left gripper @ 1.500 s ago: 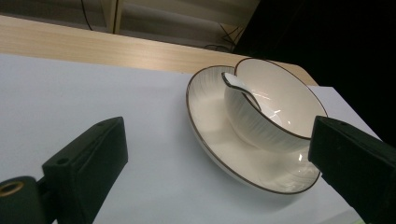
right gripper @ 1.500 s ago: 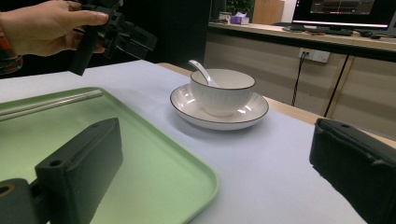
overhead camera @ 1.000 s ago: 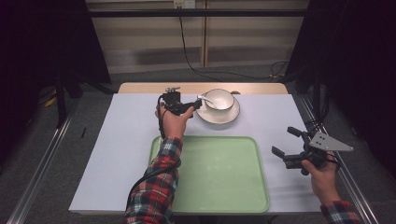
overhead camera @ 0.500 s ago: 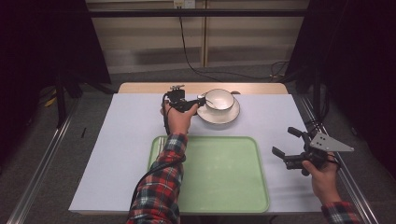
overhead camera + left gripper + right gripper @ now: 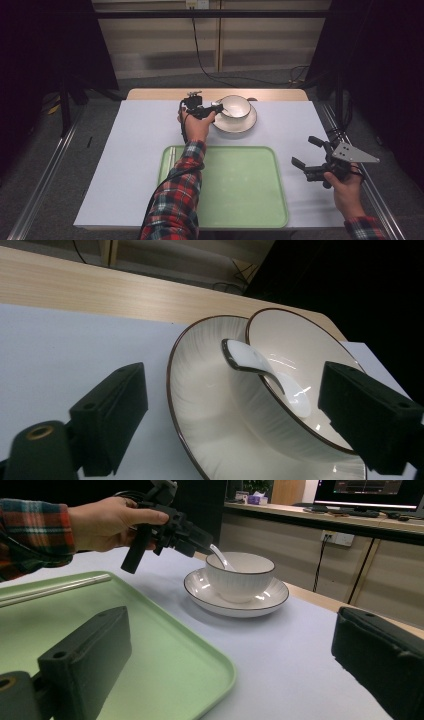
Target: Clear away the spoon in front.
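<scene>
Looking down from the high view, I see my left gripper just above the centre of the frame, at the left edge of the white ribbed ceramic bowl that sits on a matching white saucer with a dark rim. A white ceramic spoon lies in the bowl, its handle leaning over the rim toward that gripper. In the left gripper view the handle tip sits mid-frame between the two black jaws, which stand apart on either side of it without touching; they have just been closing a little, with the handle in the gap but not yet pinched. In the right gripper view the same gripper shows at upper left, its tips right by the spoon handle.

My right gripper hangs at lower right in the high view, well apart from the bowl, over the pale blue-white table cover, jaws spread wide with nothing between them. A light green plastic tray fills the lower centre, with a pair of pale chopsticks lying along its left edge.
</scene>
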Tool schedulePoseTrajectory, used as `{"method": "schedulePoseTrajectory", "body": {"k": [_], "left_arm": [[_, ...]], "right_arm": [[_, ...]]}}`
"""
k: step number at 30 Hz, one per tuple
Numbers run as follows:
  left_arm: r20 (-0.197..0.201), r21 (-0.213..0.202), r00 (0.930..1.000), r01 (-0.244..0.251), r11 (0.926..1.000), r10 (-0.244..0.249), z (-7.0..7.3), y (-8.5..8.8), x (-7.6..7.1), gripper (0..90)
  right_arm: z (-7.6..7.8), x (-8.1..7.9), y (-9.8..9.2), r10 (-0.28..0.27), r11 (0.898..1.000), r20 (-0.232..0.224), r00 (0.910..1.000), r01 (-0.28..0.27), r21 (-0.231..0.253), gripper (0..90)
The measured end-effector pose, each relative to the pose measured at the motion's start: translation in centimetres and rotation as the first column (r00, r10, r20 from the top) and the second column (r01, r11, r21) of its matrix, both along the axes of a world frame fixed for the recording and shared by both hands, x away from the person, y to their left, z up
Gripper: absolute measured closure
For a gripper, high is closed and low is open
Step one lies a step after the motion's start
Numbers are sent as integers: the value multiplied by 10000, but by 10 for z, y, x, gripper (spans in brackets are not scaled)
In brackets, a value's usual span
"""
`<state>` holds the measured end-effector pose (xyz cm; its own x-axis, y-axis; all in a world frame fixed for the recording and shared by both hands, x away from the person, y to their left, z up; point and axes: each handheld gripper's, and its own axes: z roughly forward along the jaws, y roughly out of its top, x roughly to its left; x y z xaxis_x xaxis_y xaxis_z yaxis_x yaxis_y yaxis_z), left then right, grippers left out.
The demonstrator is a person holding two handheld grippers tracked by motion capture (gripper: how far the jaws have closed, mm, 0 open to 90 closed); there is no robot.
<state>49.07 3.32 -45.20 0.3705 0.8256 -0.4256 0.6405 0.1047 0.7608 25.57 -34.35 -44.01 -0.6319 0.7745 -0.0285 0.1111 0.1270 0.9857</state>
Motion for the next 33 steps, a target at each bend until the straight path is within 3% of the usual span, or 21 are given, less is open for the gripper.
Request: {"method": "schedulePoseTrajectory", "body": {"k": [3, 8, 10, 13, 17, 24, 33], "left_arm": [[-15, -243, 10000, 40, 9997, -40, -1, -2, 3, 175], [47, -258, 10000, -2, 9997, 3, -2, -6, 5, 284], [-84, -412, 10000, 19, 9992, -22, -4, -6, 6, 382], [-205, -435, 9998, -33, 9990, 24, -5, -6, 6, 389], [-324, -760, 9994, -138, 9970, 113, -5, -7, 7, 539], [-319, -983, 9994, -158, 9950, 127, -5, -15, 9, 625], [-265, -1032, 9992, -314, 9942, 288, -7, -18, 12, 636]], "right_arm": [[0, 0, 0, 9, 10000, -8, 10000, -9, -13, 19], [0, -1, -2, 21, 10000, 9, 10000, -21, -26, 18], [0, -1, -1, -35, 10000, -13, 10000, 35, 65, 19], [0, -2, -1, -1, 10000, -14, 10000, 1, 11, 19], [0, -2, -2, -16, 10000, 36, 10000, 16, 38, 19], [0, -3, -3, 31, 10000, -9, 10000, -31, -22, 19], [0, -4, -3, -16, 10000, -8, 10000, 17, 62, 18]]}}
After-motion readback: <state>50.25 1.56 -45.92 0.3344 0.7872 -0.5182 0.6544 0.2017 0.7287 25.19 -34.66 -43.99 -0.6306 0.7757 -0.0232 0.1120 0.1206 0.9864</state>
